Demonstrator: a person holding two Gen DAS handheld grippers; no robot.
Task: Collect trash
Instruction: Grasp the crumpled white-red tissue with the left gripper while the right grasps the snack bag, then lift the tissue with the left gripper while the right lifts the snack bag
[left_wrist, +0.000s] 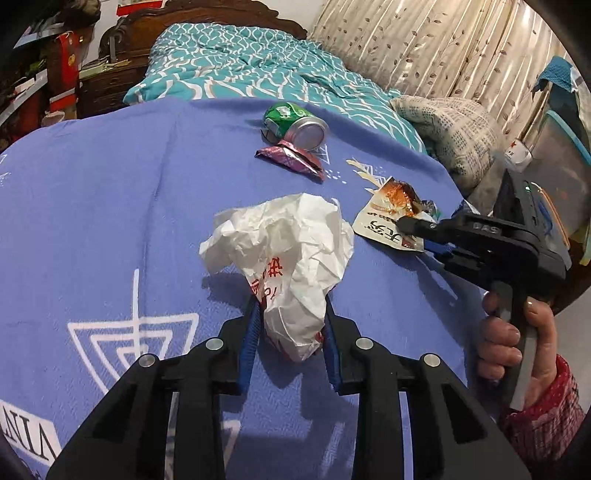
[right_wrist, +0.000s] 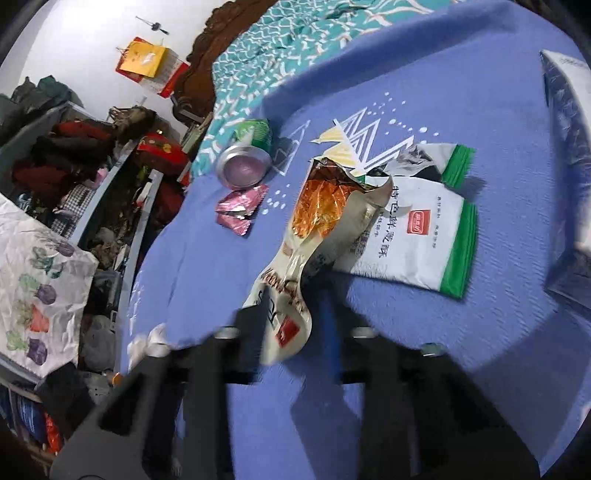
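Observation:
My left gripper (left_wrist: 290, 325) is shut on a crumpled white plastic bag (left_wrist: 284, 243) with red print, held above the blue blanket (left_wrist: 110, 206). My right gripper (right_wrist: 288, 325) is shut on a torn cream snack wrapper (right_wrist: 317, 221) with orange foil inside; it also shows in the left wrist view (left_wrist: 391, 214), with the right gripper (left_wrist: 413, 227) at its edge. A crushed green can (left_wrist: 295, 125) and a pink wrapper (left_wrist: 291, 158) lie further back; both show in the right wrist view, the can (right_wrist: 247, 158) and the pink wrapper (right_wrist: 240, 210). A white-and-green packet (right_wrist: 417, 229) lies beside the torn wrapper.
A teal patterned quilt (left_wrist: 258, 62) and a grey pillow (left_wrist: 454, 125) lie beyond the blanket, with curtains (left_wrist: 443, 44) behind. Cluttered shelves (right_wrist: 92, 192) stand off the bed's side. A silver-white package (right_wrist: 569, 147) lies at the right edge.

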